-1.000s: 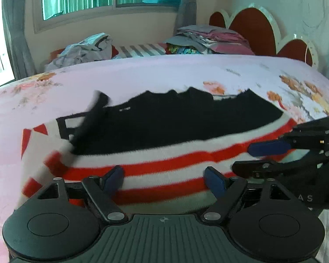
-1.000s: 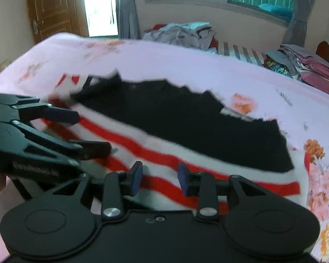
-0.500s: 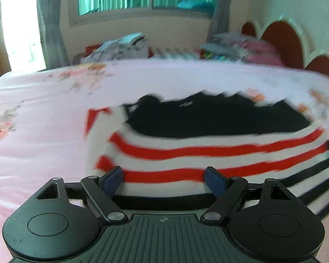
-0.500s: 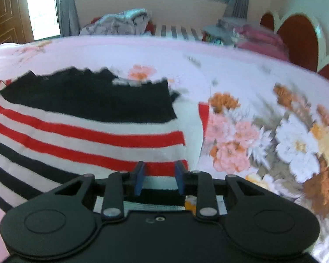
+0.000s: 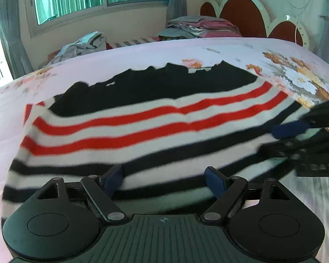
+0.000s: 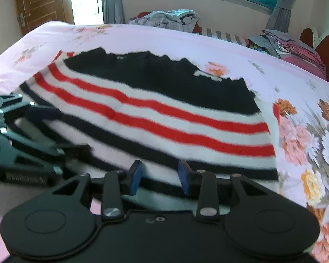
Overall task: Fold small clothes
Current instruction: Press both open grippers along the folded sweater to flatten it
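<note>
Left wrist view: fuzzy knit sweater w/ black top, red, white & black stripes [image 5: 129,118] is lying flat on pink floral bedsheet [image 5: 230,50]. Left gripper [image 5: 164,178] is hovering, jaws spread wide, empty. Right gripper [image 6: 160,176] is gaping partway, pinching nothing.

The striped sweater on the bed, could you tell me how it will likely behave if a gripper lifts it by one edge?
The striped sweater is probably floppy: it follows the floral bedsheet and shows soft creases, so it would likely sag. Its fuzzy knit suggests the left gripper pads should not slip. It looks thick, so perhaps fairly heavy for its size.
</note>
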`<state>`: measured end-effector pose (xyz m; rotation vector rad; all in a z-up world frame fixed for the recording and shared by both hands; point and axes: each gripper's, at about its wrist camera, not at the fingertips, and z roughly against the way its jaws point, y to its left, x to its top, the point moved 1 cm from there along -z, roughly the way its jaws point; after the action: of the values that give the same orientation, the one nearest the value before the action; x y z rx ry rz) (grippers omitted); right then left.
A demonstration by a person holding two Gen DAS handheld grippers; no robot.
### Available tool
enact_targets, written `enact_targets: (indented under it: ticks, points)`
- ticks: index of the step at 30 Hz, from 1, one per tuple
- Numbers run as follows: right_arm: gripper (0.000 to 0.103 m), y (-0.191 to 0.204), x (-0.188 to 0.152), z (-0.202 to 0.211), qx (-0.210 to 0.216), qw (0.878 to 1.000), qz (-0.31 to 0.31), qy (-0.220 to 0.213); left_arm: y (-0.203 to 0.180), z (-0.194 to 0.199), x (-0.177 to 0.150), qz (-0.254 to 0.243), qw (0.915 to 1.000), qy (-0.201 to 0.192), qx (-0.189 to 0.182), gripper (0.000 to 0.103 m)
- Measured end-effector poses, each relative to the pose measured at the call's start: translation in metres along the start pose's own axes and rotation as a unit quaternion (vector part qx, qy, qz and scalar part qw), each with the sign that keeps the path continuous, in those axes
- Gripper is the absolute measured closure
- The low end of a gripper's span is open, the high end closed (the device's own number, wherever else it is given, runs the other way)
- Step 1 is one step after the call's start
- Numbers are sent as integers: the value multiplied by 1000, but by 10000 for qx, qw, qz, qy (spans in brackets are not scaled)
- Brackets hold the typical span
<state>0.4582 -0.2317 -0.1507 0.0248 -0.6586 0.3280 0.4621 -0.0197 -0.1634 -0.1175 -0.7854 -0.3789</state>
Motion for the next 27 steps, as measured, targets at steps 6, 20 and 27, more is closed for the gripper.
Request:
enact_targets:
  ticks: [6,20,27]
  points:
    - [70,-20,-19,32,76,9987,-375,-348,23,22,-10,245,9995,-108,174,22]
    - [86,-88,-45,36,-254,9890,-1447,-178,97,45,-48,1079,9915,-67,728,22]
    - [95,-91,-59,35,-460,9872,-1527,-50,101,38,-51,1139,9912,-78,671,22]
